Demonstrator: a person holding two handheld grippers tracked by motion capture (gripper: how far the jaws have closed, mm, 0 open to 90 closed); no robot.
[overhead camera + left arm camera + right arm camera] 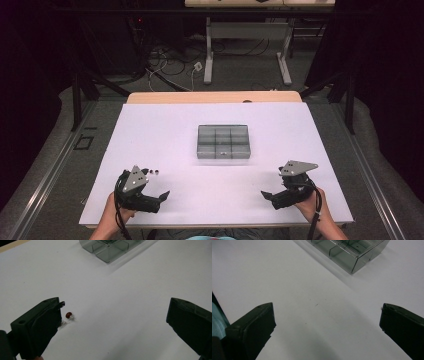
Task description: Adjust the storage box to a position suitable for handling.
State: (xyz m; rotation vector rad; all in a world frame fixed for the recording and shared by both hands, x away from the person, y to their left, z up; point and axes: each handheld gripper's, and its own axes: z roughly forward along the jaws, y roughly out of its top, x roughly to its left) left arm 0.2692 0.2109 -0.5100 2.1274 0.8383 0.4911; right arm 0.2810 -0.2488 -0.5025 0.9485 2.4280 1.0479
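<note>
Two small parts [69,314] lie on the white desk [165,130], just beside the left gripper [150,192]. One grey compartment tray [223,141] sits mid-desk, open surface all around. Right gripper [280,192] near front edge. Both sets of fingers spread wide, empty.

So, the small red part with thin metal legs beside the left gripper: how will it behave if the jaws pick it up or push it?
The small red part looks tiny and light, so a push would probably skid it across the smooth white table. Its round head may roll or pivot. The thin legs look easy to bend, and the left gripper, with jaws wide open, seems bulky for it.
</note>
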